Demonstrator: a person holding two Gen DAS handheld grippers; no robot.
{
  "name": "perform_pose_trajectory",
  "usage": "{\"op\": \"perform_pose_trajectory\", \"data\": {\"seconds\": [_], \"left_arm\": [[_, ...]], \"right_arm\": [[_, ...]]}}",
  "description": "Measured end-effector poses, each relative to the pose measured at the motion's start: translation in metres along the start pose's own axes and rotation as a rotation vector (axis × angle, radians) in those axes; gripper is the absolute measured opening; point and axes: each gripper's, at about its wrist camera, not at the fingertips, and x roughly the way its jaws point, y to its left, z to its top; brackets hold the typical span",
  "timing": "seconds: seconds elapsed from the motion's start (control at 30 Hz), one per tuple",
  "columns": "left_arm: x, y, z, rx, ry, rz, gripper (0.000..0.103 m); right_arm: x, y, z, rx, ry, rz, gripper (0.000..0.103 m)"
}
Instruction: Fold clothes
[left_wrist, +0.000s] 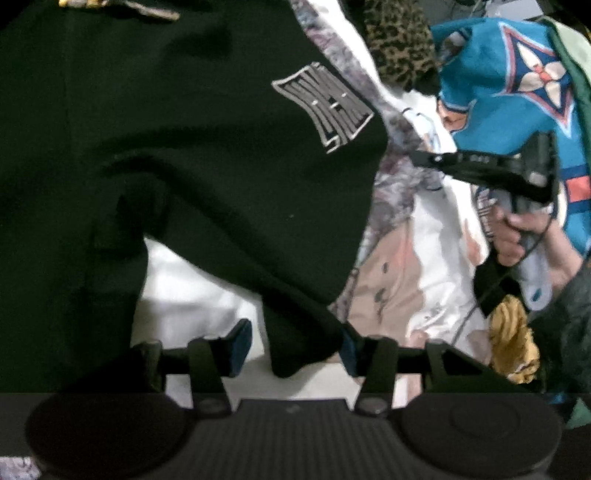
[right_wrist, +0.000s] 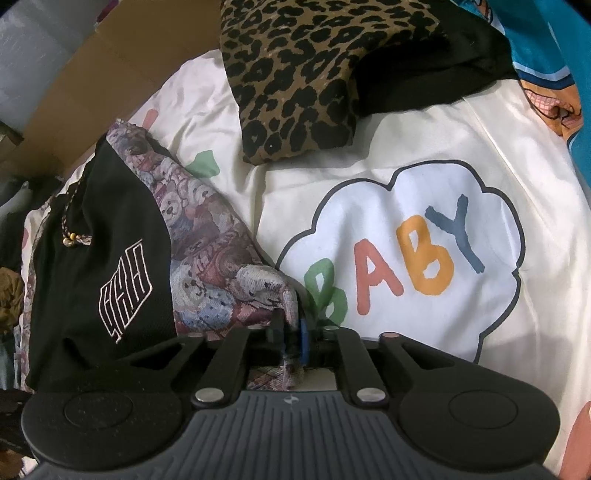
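Observation:
A dark garment (left_wrist: 184, 147) with a pale stitched logo (left_wrist: 325, 107) and a teddy-bear-print panel (left_wrist: 391, 177) lies spread on a white cover. A hanging fold of it sits between the blue pads of my left gripper (left_wrist: 295, 350), whose jaws stand wide and do not press it. In the right wrist view the same garment (right_wrist: 110, 240) lies to the left, logo (right_wrist: 125, 291) up. The edge of its teddy-bear panel (right_wrist: 221, 266) passes between the pads of my right gripper (right_wrist: 292, 339), whose jaws stand slightly apart. A hand (left_wrist: 517, 236) holds that right gripper (left_wrist: 421, 157).
The white cover (right_wrist: 406, 147) carries a "BABY" cloud print. A leopard-print cloth (right_wrist: 295, 74) and a black cloth (right_wrist: 424, 66) lie at the far side. A blue patterned cloth (left_wrist: 517, 74) sits at the right, a yellow cloth (left_wrist: 513, 343) near the hand, cardboard (right_wrist: 92, 62) at the left.

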Motion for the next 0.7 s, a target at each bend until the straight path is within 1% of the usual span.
{"op": "perform_pose_trajectory", "data": {"seconds": [0.03,0.07,0.17,0.23,0.27,0.3,0.33,0.37,0.4,0.43,0.47,0.5,0.6,0.7], "left_arm": [[0.004,0.003,0.000,-0.012,0.006,-0.002,0.051],[0.006,0.007,0.000,-0.035,0.004,-0.014,0.051],[0.005,0.022,0.000,-0.116,-0.014,-0.064,0.050],[0.004,0.027,-0.001,-0.149,-0.029,-0.102,0.049],[0.003,0.028,-0.001,-0.160,-0.034,-0.122,0.043],[0.004,0.029,-0.001,-0.169,-0.033,-0.141,0.038],[0.003,0.029,-0.001,-0.178,-0.030,-0.161,0.028],[0.002,0.029,-0.002,-0.182,-0.023,-0.179,0.018],[0.000,0.027,-0.002,-0.185,-0.019,-0.199,0.015],[-0.003,0.026,-0.003,-0.190,-0.016,-0.226,0.011],[-0.007,0.025,-0.004,-0.193,-0.016,-0.252,0.009],[-0.012,0.023,-0.005,-0.190,-0.020,-0.276,0.008],[-0.027,0.015,-0.008,-0.174,-0.032,-0.351,0.008],[-0.042,0.016,-0.009,-0.186,-0.029,-0.404,0.008]], "right_arm": [[0.000,-0.001,0.000,0.004,0.004,-0.002,0.029],[0.000,-0.003,0.001,0.009,0.006,0.003,0.037],[0.001,-0.008,0.001,0.029,0.014,0.020,0.044],[0.004,-0.011,-0.001,0.053,0.031,0.061,0.045],[0.005,-0.010,-0.003,0.056,0.037,0.077,0.046],[0.007,-0.009,-0.004,0.050,0.041,0.090,0.045],[0.008,-0.007,-0.005,0.041,0.039,0.099,0.041],[0.008,-0.005,-0.006,0.034,0.037,0.105,0.032],[0.008,-0.004,-0.007,0.028,0.041,0.102,0.023],[0.006,-0.003,-0.007,0.036,0.050,0.114,0.010],[0.003,-0.003,-0.007,0.045,0.059,0.127,0.006],[0.001,-0.003,-0.007,0.053,0.069,0.140,0.006],[-0.021,0.006,-0.007,0.031,0.059,0.177,0.005],[-0.043,0.013,-0.004,0.015,0.048,0.201,0.005]]}}
